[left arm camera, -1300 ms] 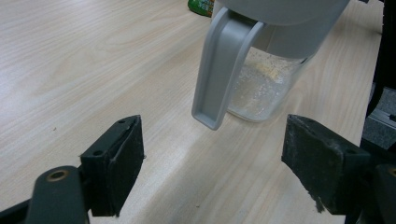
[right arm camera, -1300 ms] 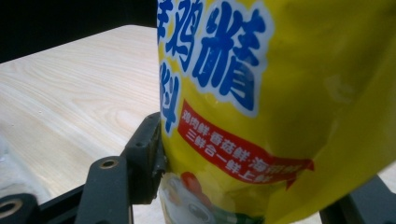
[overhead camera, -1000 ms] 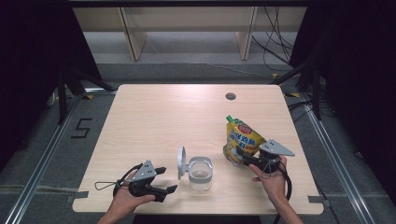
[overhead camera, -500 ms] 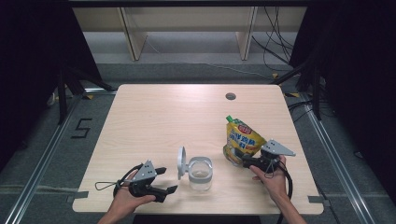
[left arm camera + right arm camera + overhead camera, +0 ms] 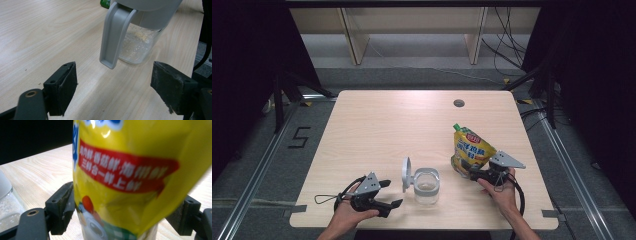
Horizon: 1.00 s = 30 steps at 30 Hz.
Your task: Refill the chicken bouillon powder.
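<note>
Wooden table (image 5: 377, 130), right gripper (image 5: 473, 173) clasping yellow pouch (image 5: 471, 148)

Bare table (image 5: 402, 125) beyond jar (image 5: 426, 186), pouch (image 5: 472, 150)

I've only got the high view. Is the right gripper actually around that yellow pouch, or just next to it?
Observer: Around it. In the right gripper view the pouch sits between the two jaws of the right gripper.
Operator: Clamped yet?
Observer: I cannot tell; the pouch hides the jaw faces.
Operator: And the left gripper, near the jar?
Observer: The left gripper is open, jaws wide apart, aimed at the jar and short of it. The grey lid hangs open toward the gripper.
Operator: Anything inside the jar?
Observer: A little pale granular residue clings to the glass near the bottom.
</note>
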### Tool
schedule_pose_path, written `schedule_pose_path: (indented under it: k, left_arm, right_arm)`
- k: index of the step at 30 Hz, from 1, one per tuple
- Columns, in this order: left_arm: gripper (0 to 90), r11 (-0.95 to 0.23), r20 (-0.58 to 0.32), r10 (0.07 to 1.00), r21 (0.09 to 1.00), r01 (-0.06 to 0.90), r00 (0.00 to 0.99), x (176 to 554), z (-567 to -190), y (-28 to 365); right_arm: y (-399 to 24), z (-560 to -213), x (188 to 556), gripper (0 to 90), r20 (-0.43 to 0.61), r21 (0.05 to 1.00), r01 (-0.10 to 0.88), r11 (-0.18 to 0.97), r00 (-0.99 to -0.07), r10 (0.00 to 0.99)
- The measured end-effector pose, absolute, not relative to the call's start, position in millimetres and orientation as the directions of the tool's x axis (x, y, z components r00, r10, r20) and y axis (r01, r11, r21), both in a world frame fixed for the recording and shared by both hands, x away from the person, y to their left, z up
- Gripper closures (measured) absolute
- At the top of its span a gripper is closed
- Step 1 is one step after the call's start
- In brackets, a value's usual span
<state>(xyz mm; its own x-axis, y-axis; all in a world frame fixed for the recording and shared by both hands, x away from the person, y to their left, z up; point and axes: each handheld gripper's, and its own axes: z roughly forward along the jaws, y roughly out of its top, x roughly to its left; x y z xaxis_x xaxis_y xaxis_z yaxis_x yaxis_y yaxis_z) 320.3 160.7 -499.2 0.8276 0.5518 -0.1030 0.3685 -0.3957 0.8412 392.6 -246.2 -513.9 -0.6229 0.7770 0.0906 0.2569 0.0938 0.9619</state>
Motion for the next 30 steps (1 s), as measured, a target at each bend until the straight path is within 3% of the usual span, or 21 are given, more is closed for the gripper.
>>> schedule_pose_path:
  k: [6,13,17,21,23,30]
  left_arm:
    - [20.5,-0.393,-0.106,0.552,0.841,0.371,0.827,320.0,-499.3,160.0]
    - [20.6,-0.411,-0.093,0.546,0.836,0.363,0.833,320.7,-499.7,159.6]
    - [20.6,-0.400,-0.101,0.551,0.839,0.368,0.828,320.1,-500.3,159.1]
    - [20.6,-0.401,-0.101,0.550,0.839,0.368,0.829,320.1,-500.4,159.0]
    - [20.6,-0.405,-0.095,0.546,0.840,0.361,0.832,320.4,-500.6,159.0]
    - [20.6,-0.411,-0.087,0.554,0.836,0.363,0.828,320.8,-501.1,159.3]
  right_arm:
    - [-247.0,-516.0,396.5,20.7,0.054,0.966,0.227,0.124,-0.644,0.763]
    - [-243.4,-516.3,399.8,16.1,0.120,0.953,0.289,0.092,-0.638,0.760]
    - [-240.9,-515.6,400.7,15.7,0.091,0.946,0.295,0.135,-0.640,0.763]
    - [-241.2,-515.9,402.6,16.3,0.105,0.947,0.297,0.124,-0.650,0.753]
    - [-244.8,-514.4,405.8,21.6,0.056,0.943,0.282,0.176,-0.657,0.751]
    - [-243.7,-516.0,406.6,20.0,0.096,0.946,0.294,0.138,-0.660,0.745]
